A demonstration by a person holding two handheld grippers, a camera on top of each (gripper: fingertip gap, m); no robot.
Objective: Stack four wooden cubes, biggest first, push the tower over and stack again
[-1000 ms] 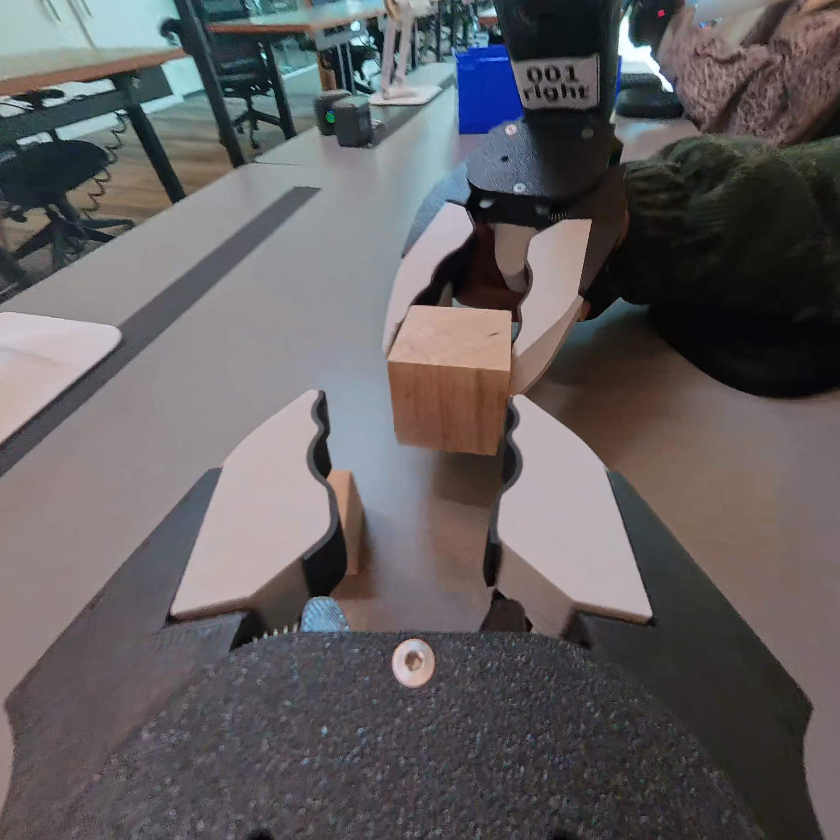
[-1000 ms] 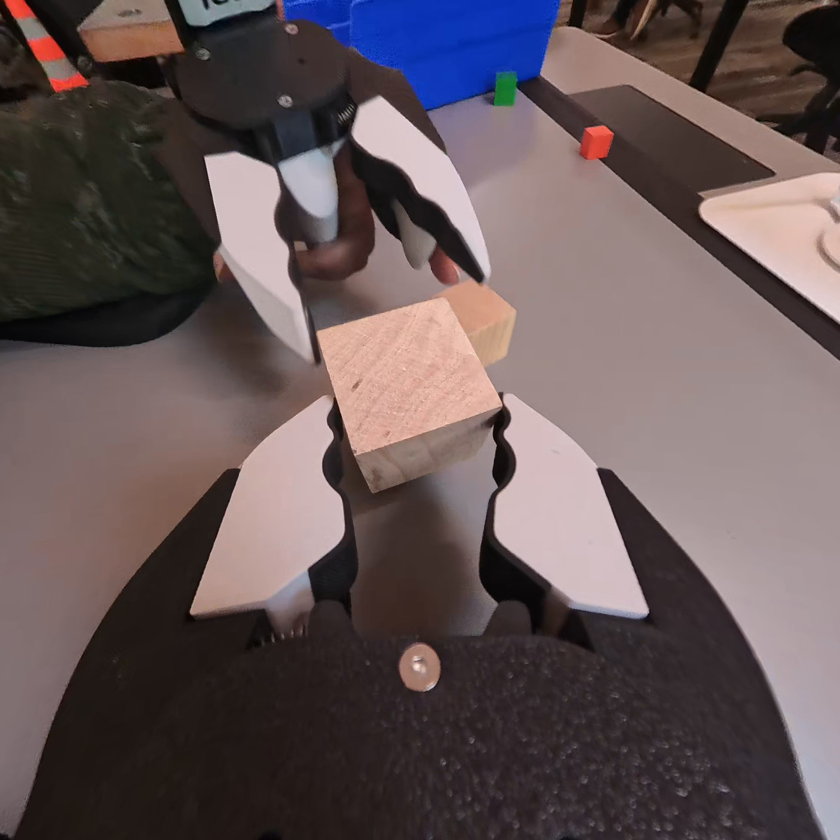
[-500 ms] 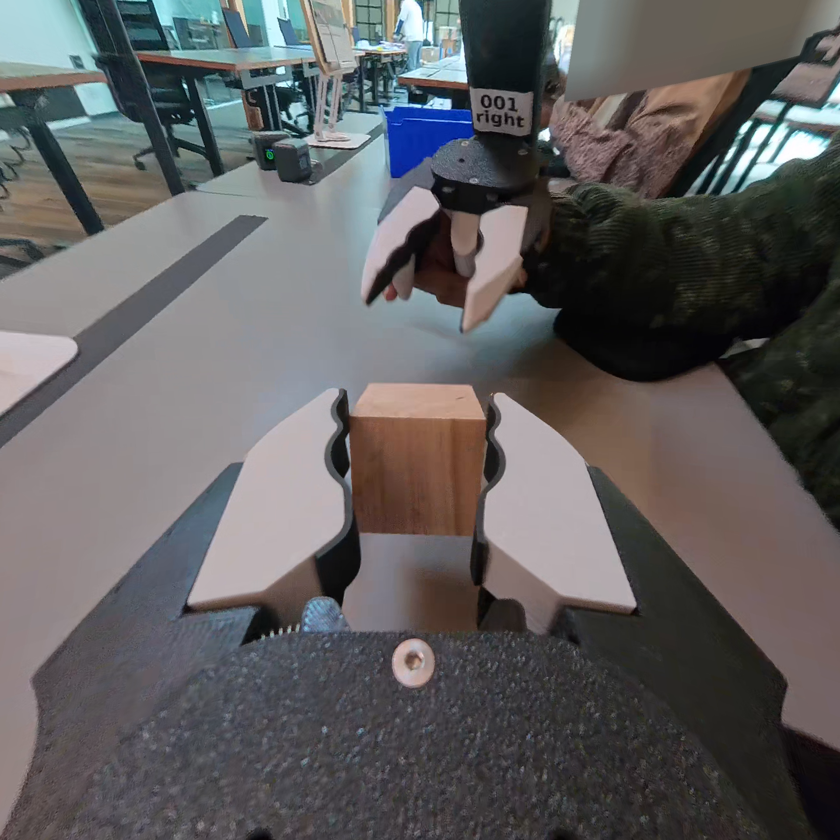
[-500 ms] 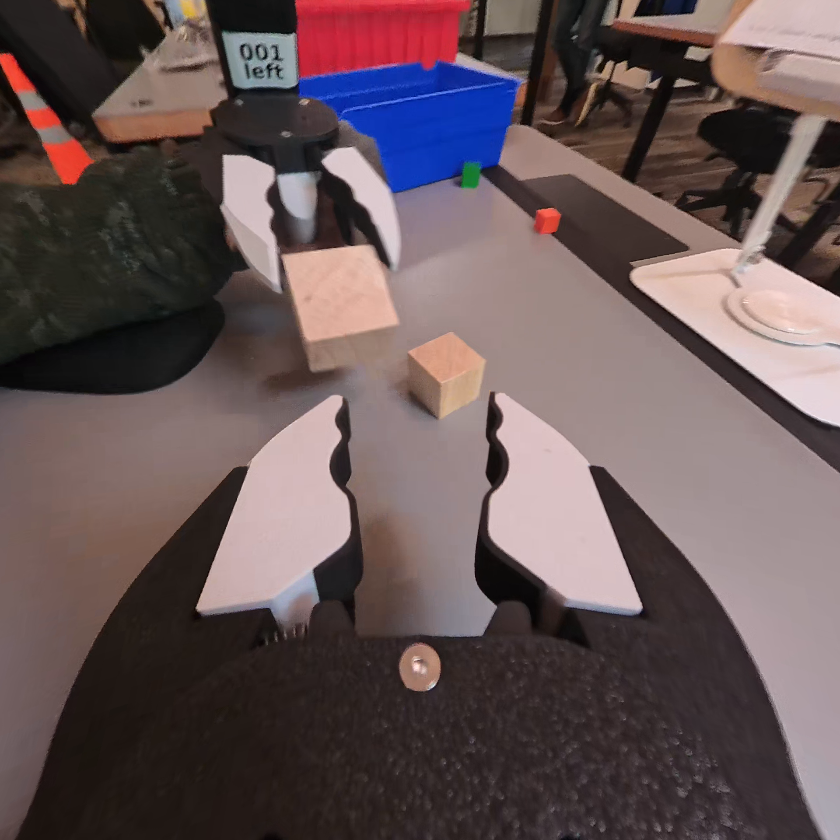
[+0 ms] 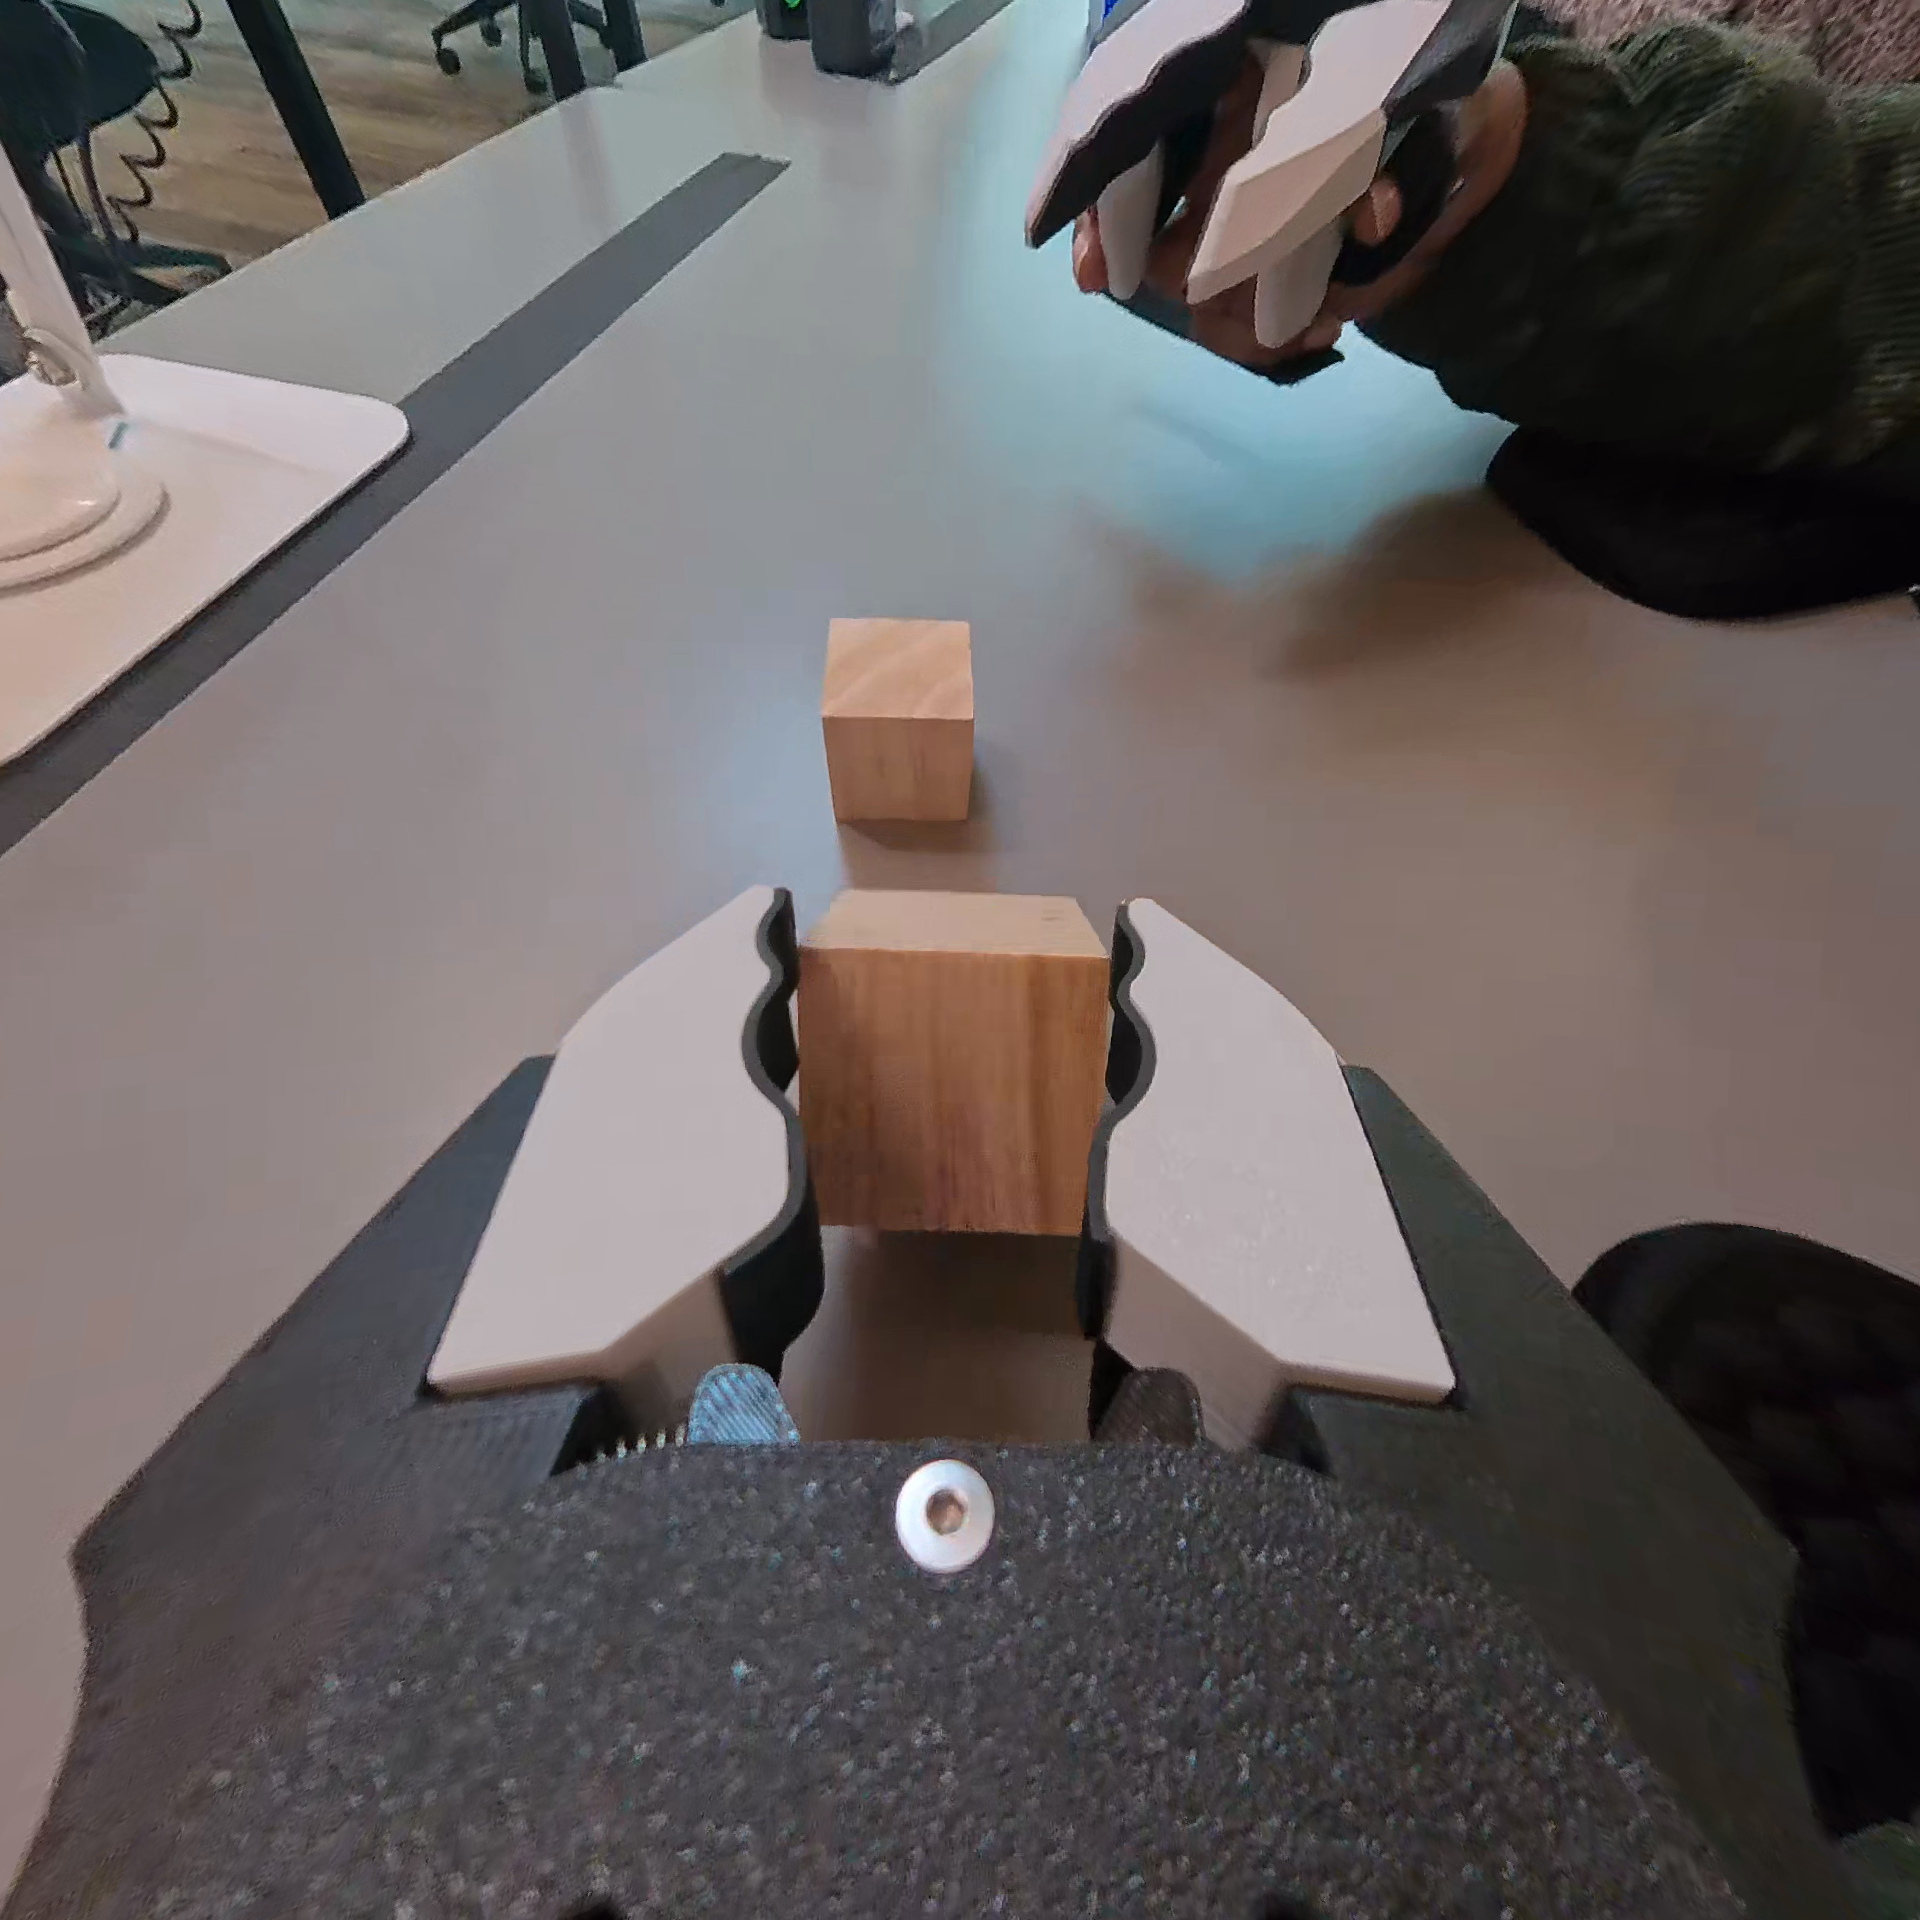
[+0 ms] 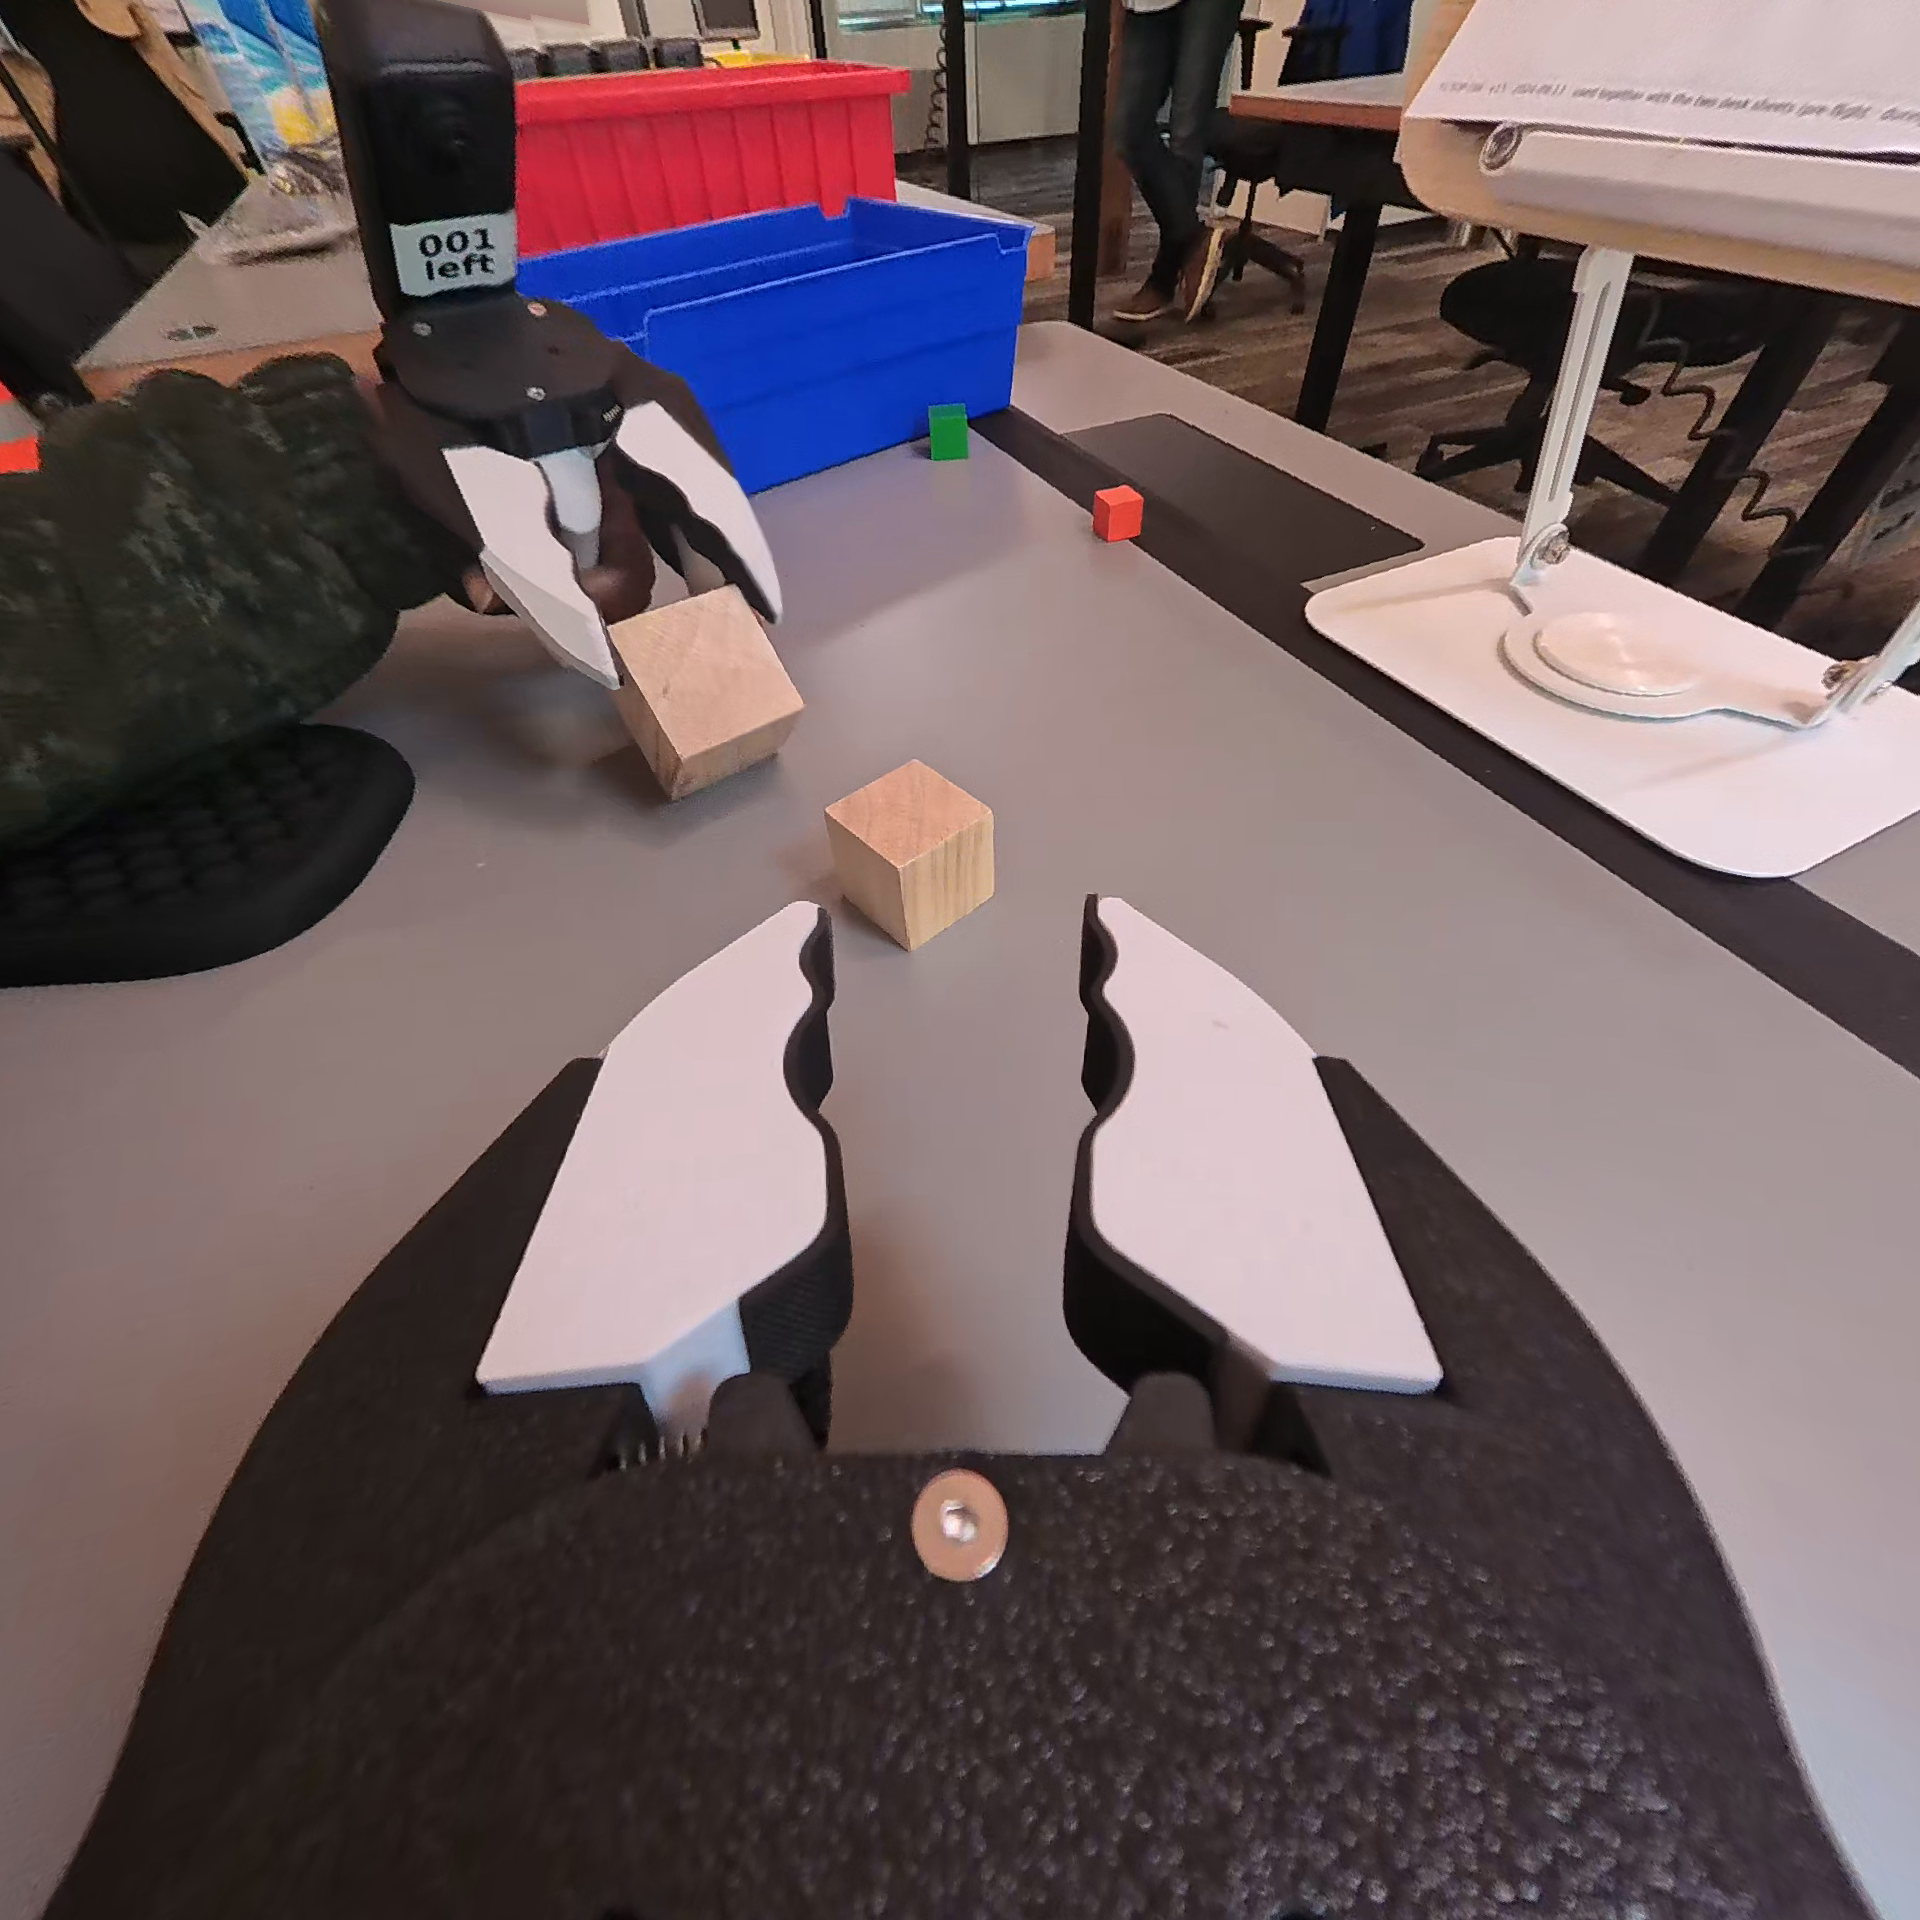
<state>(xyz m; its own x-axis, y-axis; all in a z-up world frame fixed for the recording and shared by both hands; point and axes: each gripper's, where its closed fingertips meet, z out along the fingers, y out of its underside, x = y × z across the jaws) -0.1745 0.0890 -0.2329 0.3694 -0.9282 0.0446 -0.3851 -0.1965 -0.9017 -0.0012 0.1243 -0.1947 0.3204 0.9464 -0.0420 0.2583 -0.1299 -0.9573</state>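
- Whereas a second back the large wooden block (image 5: 951,1070) sat loose between both tools, it is now clamped in the left claw (image 5: 951,914). The black pads (image 5: 774,997) press on its two side faces.
- Block attitude: tilted in the right wrist view, lower edge close to the tabletop (image 5: 520,831) with a shadow under it. Cannot tell whether that edge touches.
- Small wooden block (image 6: 912,852): stands alone on the tabletop, apart from the large block, just beyond the left claw's tips. A second back it lay tight behind the large one.
- Right claw (image 6: 956,914): has let go and backed off. Its fingers are parted with nothing between them, narrower than half a second ago. The small block lies just ahead of its left fingertip, not touched.
- Surroundings: a green cube (image 6: 948,431) and a red cube (image 6: 1118,513) lie well apart, near a blue bin (image 6: 831,312). A white stand base (image 6: 1662,748) is off to the side.
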